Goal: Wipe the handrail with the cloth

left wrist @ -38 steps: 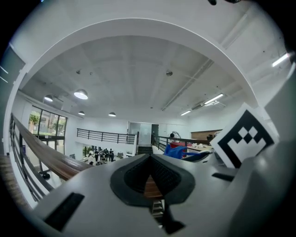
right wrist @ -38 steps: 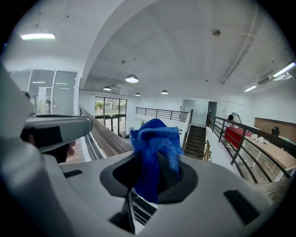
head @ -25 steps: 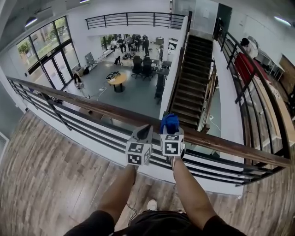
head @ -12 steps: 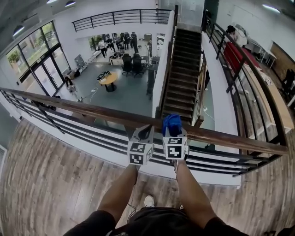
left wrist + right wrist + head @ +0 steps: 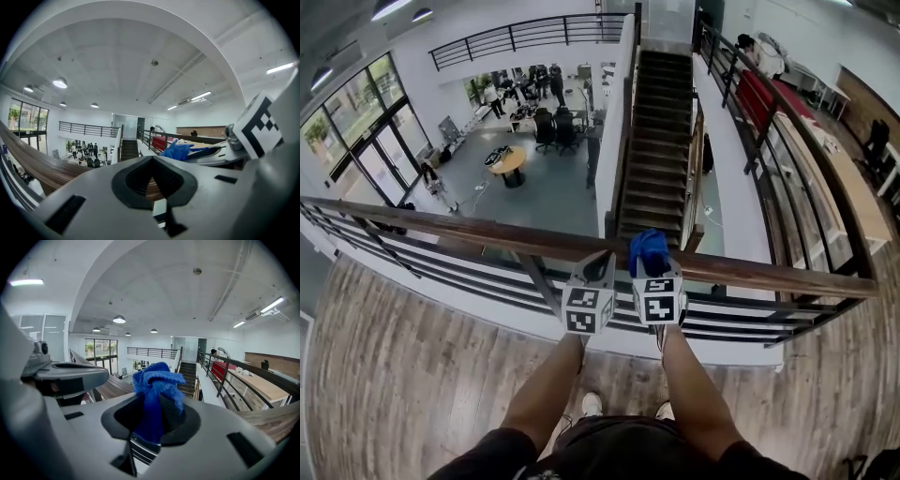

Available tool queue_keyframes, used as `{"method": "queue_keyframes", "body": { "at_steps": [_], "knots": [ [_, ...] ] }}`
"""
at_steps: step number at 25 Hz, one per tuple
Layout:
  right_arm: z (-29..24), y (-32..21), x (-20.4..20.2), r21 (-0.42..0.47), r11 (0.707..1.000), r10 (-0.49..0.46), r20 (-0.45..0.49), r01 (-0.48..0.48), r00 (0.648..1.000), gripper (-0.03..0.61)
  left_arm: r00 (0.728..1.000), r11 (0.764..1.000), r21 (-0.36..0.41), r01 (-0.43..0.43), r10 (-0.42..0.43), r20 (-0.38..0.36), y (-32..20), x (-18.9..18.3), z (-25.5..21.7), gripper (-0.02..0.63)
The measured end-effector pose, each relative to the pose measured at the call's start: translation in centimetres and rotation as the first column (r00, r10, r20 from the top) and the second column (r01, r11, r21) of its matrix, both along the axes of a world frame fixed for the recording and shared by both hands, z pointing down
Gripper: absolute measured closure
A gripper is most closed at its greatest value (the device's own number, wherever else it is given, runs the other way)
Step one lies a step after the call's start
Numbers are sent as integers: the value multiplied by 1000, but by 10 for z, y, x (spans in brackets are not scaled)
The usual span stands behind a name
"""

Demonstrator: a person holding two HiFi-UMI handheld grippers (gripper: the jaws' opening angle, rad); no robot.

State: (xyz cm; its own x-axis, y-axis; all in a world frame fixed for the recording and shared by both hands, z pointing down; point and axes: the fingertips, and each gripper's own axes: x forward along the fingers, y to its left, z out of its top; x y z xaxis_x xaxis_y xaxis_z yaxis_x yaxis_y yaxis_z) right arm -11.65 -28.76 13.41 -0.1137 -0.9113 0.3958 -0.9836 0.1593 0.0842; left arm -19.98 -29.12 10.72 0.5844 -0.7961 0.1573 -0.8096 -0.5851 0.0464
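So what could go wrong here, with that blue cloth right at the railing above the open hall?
1. The cloth is only a bunched wad pinched in the right gripper. If it slips while rubbing the handrail, it may drop past the rail towards the floor below, where people stand.
2. The left gripper, shut and empty, sits close beside the right one, so they might knock together.
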Motion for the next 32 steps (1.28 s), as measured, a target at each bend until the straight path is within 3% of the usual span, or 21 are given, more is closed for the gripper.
{"method": "queue_keyframes", "body": {
  "at_steps": [22,32],
  "knots": [
    [8,92,256,-15,1000,4,20,-4,1000,476,998,1000,0,-15,15,59,82,255,-1,609],
    [6,113,346,-11,996,92,64,-92,994,474,992,993,-49,-109,111,59,101,333,3,609]
  ]
}}
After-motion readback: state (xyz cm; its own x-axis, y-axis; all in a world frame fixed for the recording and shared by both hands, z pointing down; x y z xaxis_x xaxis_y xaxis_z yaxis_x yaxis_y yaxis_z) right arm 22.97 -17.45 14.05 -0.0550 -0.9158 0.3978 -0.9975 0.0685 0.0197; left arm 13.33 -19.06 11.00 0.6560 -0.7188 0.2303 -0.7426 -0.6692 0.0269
